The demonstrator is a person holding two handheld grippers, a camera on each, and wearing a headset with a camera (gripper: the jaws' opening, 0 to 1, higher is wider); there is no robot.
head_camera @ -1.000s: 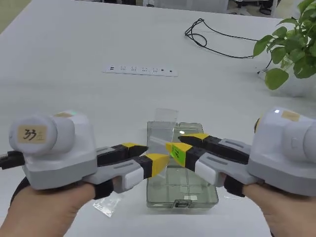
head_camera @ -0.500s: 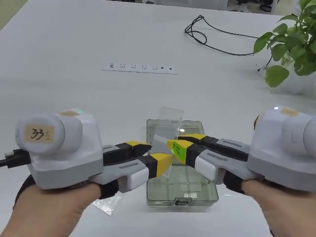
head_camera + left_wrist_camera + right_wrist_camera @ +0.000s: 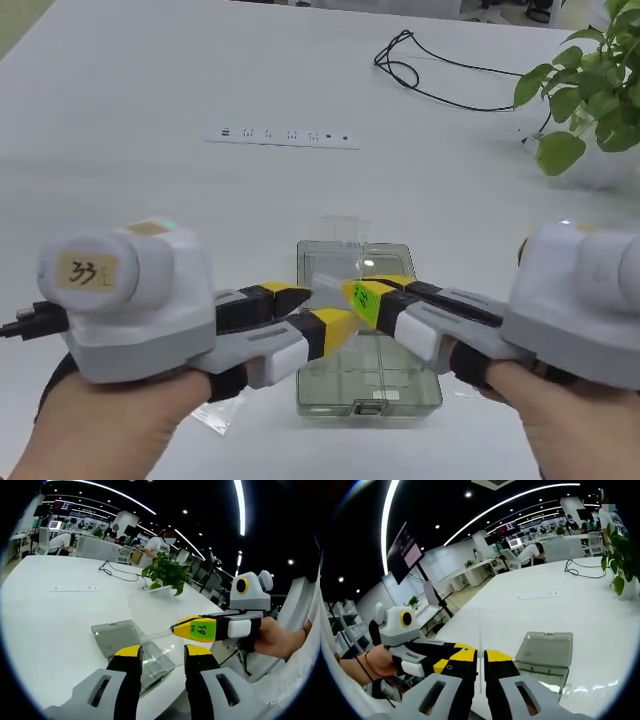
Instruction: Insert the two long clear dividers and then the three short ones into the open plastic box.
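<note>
One clear divider (image 3: 479,630) was pinched edge-on in the right gripper (image 3: 480,656), its long axis running up and forward from the jaws. The open box (image 3: 420,400) lay just beneath, lengthwise away from the person. The left gripper (image 3: 162,652), jaws spread and empty, hovered just beside.

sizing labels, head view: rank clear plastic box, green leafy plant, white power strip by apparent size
1. clear plastic box, though nearest the camera
2. green leafy plant, cropped at the edge, so unsure
3. white power strip

Clear glossy plastic box (image 3: 402,386), matt table (image 3: 150,90)
</note>
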